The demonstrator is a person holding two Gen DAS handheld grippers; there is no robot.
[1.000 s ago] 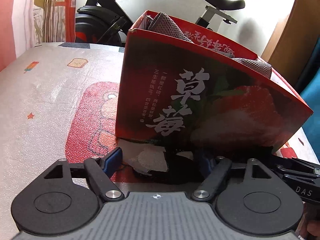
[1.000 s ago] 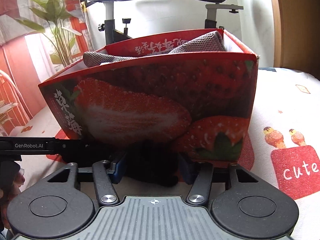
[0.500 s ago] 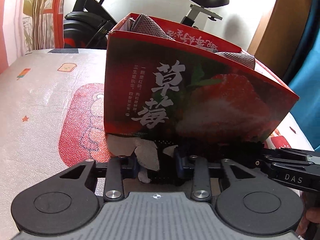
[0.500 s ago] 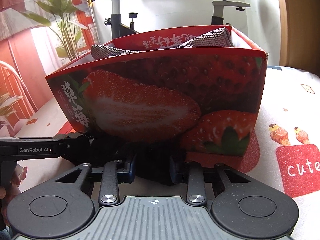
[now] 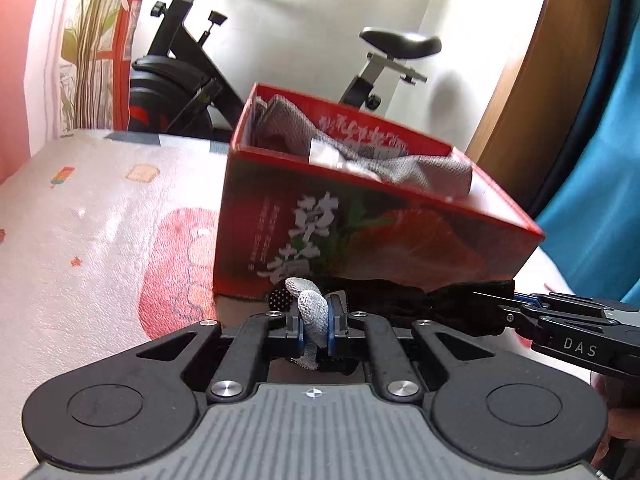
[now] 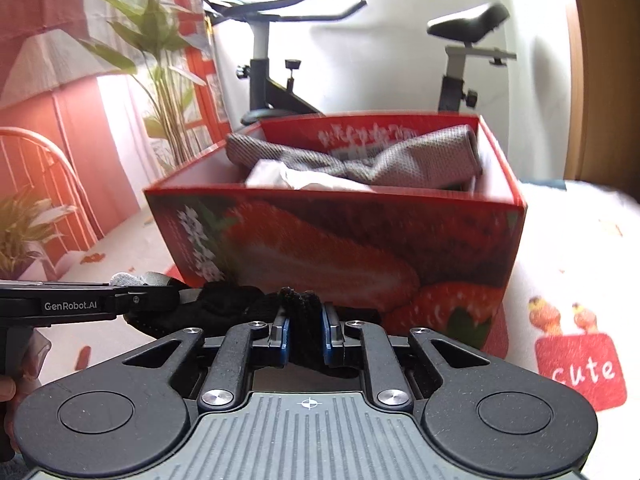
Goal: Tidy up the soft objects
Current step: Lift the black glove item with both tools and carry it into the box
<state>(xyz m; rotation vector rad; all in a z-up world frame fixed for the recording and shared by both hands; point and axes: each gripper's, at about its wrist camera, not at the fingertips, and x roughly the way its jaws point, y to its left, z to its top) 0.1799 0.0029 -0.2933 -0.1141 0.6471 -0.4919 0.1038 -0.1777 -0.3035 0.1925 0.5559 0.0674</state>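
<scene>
Printed foam mat [image 5: 100,216] underfoot, exercise bike [image 5: 192,80] behind. Strawberry box [image 6: 344,240] already holds grey cloth [image 6: 360,156]. Black glove [image 5: 400,300] hangs stretched in front of box between both claws. Left gripper [image 5: 314,320] clamped on its grey fingertip end; right gripper [image 6: 305,330] clamped on black cuff end. Long axis runs side to side, parallel to box front. Likely light, limp, sags mid-span; end grips suit it.
</scene>
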